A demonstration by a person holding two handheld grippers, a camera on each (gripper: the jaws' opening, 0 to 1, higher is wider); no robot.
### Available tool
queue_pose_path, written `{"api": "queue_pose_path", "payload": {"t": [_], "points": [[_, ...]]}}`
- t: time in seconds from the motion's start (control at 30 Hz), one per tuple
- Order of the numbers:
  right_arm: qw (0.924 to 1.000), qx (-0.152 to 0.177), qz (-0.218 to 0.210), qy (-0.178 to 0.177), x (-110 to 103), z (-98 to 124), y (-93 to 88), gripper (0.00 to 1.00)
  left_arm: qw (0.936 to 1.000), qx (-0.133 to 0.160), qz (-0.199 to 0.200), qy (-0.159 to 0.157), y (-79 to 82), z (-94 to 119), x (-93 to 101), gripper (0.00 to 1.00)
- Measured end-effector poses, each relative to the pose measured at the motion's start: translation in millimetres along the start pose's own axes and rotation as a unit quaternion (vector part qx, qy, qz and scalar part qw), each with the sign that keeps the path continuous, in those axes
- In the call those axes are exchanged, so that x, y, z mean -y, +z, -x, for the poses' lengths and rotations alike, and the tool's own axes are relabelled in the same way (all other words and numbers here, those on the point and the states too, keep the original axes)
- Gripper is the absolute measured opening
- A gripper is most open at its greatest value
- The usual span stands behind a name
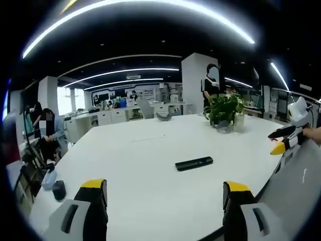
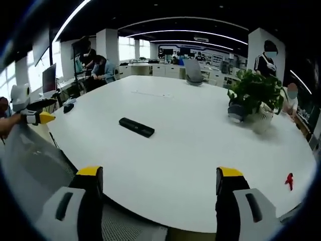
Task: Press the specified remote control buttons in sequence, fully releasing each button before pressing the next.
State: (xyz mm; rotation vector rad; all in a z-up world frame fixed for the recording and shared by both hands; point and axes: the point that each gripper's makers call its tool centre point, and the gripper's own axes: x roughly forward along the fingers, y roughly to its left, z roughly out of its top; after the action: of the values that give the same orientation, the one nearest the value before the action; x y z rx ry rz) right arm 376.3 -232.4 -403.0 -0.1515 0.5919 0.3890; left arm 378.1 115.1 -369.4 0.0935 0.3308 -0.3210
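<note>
I hold both grippers, left gripper and right gripper, jaws spread and empty, well short of the black remote control lying mid-table. A wide-jawed approach could nudge it instead of pressing.

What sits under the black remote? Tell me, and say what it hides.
The remote lies flat on the white table, apart from the potted plant. Bare tabletop surrounds it. Its underside and the strip of table beneath it are covered, so unseen.

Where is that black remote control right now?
The remote control lies flat on the white table, apart from both open grippers, with the potted plant farther back.
</note>
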Motion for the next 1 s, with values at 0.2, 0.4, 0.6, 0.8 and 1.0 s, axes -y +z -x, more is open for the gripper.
{"api": "queue_pose_path", "payload": {"t": [0.2, 0.4, 0.6, 0.8, 1.0], "points": [[0.9995, -0.014, 0.025, 0.008, 10, -2, 5.1, 0.86, 1.0000, -0.005, 0.001, 0.006, -1.5, 0, -2.1, 1.00], [0.9965, -0.023, 0.065, 0.046, 15, -14, 13.9, 0.74, 0.9999, -0.005, 0.008, 0.012, -1.7, 1, -4.9, 1.00], [0.9945, -0.038, 0.081, 0.055, 13, -24, 9.0, 0.69, 0.9998, -0.014, 0.007, 0.012, -4.7, 0, -5.5, 1.00], [0.9967, -0.037, 0.057, 0.044, 6, -16, 0.2, 0.74, 0.9997, -0.013, 0.011, 0.017, -6.0, 0, -8.3, 1.00], [0.9987, -0.028, 0.028, 0.033, 7, -13, -0.9, 0.78, 0.9998, -0.015, 0.010, 0.013, -7.1, 0, -7.1, 1.00]]}}
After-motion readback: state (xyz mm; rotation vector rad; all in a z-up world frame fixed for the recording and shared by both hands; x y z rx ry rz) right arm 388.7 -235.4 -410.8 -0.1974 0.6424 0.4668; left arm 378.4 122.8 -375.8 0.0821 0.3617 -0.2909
